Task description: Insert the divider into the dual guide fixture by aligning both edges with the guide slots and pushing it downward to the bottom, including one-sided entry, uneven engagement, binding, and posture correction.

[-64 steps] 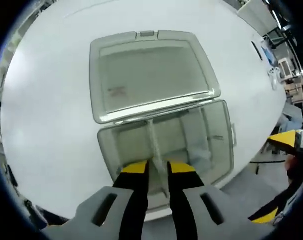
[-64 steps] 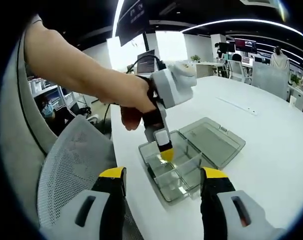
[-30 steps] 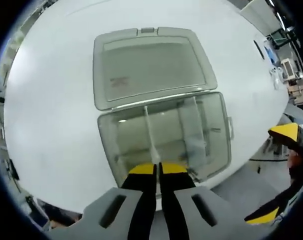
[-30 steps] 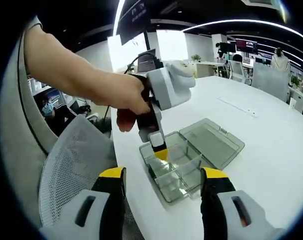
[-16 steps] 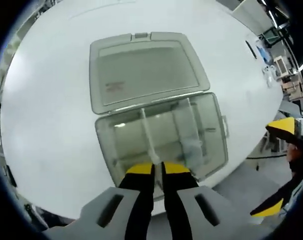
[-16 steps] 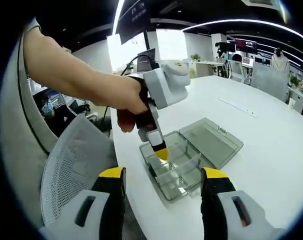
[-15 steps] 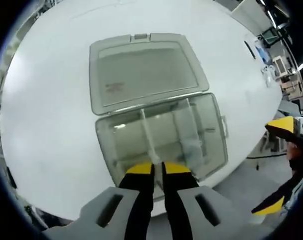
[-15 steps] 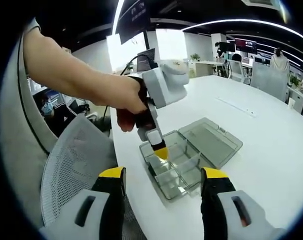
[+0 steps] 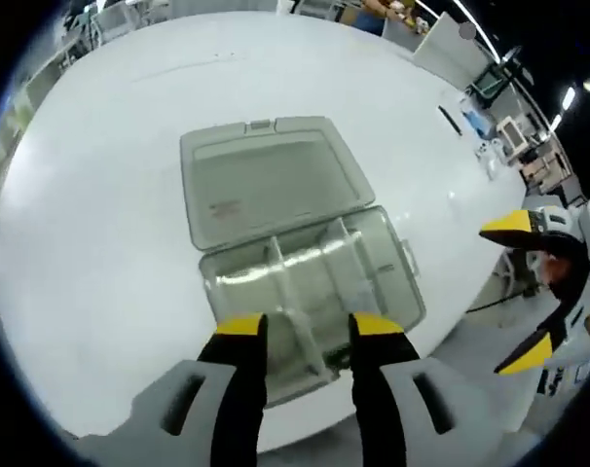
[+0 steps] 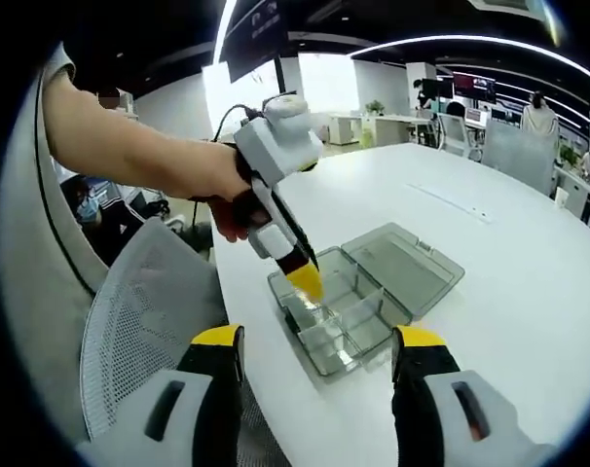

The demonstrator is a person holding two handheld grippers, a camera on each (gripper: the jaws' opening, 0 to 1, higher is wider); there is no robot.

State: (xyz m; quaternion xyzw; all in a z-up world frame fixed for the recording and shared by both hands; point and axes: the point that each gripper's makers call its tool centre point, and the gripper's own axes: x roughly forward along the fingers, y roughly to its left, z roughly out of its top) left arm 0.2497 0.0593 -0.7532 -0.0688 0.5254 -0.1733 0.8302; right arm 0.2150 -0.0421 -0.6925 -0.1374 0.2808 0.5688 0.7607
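The left gripper [image 9: 308, 333] is held above the near edge of the clear compartment box [image 9: 310, 282], its jaws spread apart with nothing between them. In the right gripper view the same gripper [image 10: 305, 282] is seen angled down over the box, clear of the plastic. The right gripper [image 10: 314, 355] is kept back from the box, jaws wide apart and empty.

The box rests on the white surface [image 9: 100, 195] near its edge, with the hinged lid [image 9: 271, 180] laid flat open behind it. The divider [image 9: 287, 292] is seen standing upright inside the box, running from the hinge side toward the near wall; a second partition [image 9: 358, 263] stands to its right.

The insertion is judged to be largely done, since the divider is no longer gripped and appears level with the walls. Full seating at the bottom of both guide slots cannot be confirmed through the clear plastic. A final check or press along the top edge is judged to remain.
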